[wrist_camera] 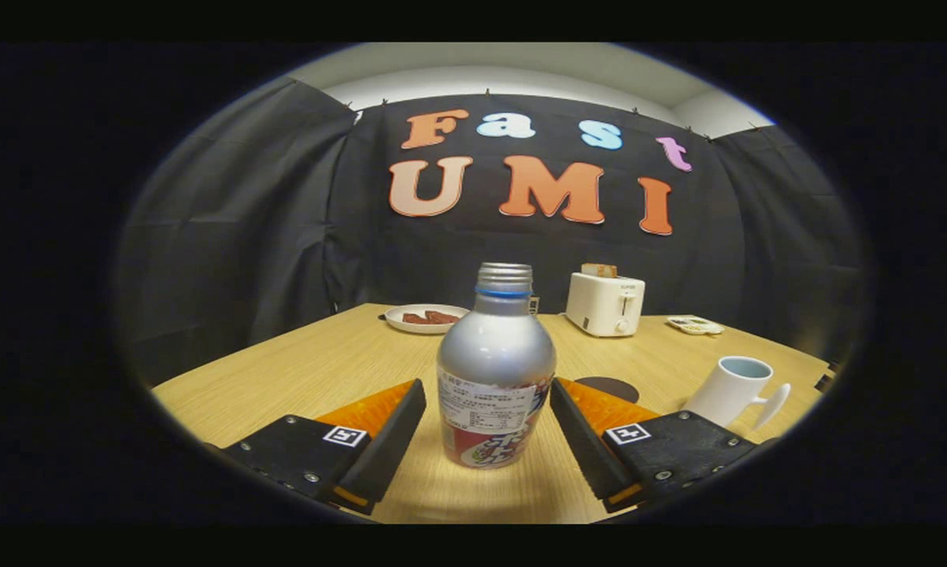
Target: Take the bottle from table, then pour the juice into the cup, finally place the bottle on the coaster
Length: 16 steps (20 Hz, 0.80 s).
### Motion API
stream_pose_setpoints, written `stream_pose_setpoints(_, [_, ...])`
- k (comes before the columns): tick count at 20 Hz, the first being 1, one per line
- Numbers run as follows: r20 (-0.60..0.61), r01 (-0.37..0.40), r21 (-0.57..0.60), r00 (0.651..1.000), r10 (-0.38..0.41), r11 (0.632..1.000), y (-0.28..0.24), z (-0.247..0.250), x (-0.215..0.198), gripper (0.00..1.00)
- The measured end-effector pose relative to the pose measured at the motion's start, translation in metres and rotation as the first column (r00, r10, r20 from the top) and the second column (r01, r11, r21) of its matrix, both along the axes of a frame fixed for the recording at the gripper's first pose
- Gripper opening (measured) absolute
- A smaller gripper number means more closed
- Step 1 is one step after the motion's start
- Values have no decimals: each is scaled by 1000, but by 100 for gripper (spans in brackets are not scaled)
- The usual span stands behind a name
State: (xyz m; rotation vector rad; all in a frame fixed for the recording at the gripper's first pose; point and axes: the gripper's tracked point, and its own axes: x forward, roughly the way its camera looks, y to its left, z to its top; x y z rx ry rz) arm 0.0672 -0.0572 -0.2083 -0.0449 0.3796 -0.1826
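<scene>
You had the wooden table [300,370] spread before you, and the first step — taking the bottle — was still in hand. The white toaster [604,304] and a plate of food [426,317] sat far back. The silver bottle [495,370] stood upright, uncapped, between your fingers; the gripper [489,421] was spread wide, neither finger touching it. The white mug [737,390] tilted just right of your fingers, the dark coaster [611,387] beyond them. Your next move, I judged, was to squeeze evenly on the body — then lift straight.
</scene>
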Motion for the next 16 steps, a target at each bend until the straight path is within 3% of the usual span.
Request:
stream_pose_setpoints(4, [-16,-7,-16,1000,6,1000,3,-7,2,87])
stream_pose_setpoints(8, [31,-10,-52,999,12,999,5,13,-2,74])
stream_pose_setpoints(16, [83,2,155,996,-15,988,14,41,2,73])
